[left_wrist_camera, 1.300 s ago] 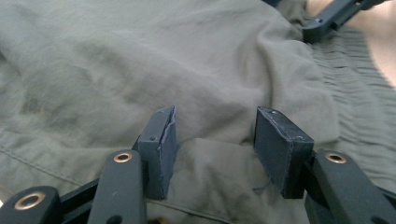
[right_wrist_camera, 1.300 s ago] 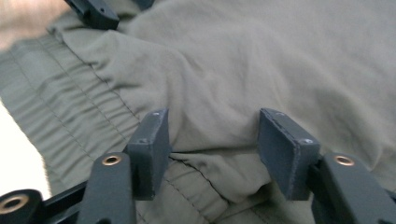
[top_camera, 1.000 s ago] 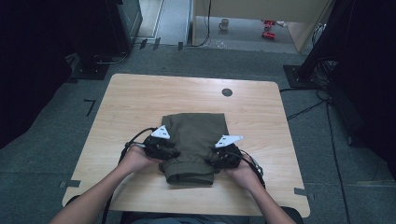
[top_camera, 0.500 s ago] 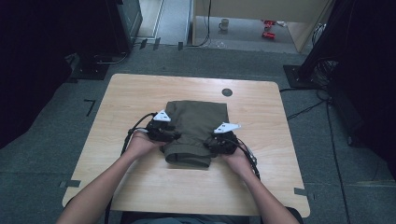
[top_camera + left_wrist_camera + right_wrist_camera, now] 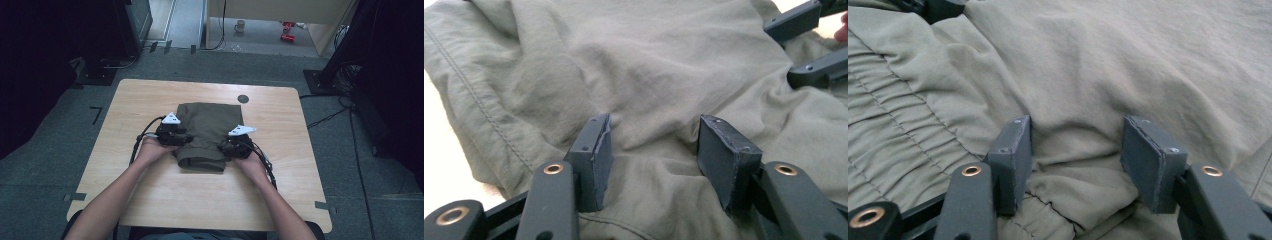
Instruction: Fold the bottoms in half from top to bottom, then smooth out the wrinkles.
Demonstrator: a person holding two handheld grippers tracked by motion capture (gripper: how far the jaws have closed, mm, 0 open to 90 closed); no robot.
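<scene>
- High view: an olive-green garment [image 5: 205, 132], folded into a rough rectangle, lies at the middle of the wooden desk [image 5: 150, 100]. The left tongs [image 5: 176, 136] and right tongs [image 5: 231, 146] sit at its left and right edges, a forearm behind each. A small dark disc [image 5: 243, 98] lies on the desk beyond the cloth.
- Left gripper view: the left tongs [image 5: 654, 145] stand half spread, both pads resting on a low ridge of cloth without pinching it; the jaws have just been widening. The other tongs show at the upper right.
- Right gripper view: the right tongs [image 5: 1075, 150] gape half wide over a bunched fold beside the gathered waistband [image 5: 893, 145], released rather than clamped.
- The fold appears to be laid down and the cloth freed; next, seemingly, both tongs should lift clear without dragging the layers, or re-grip for another fold.
</scene>
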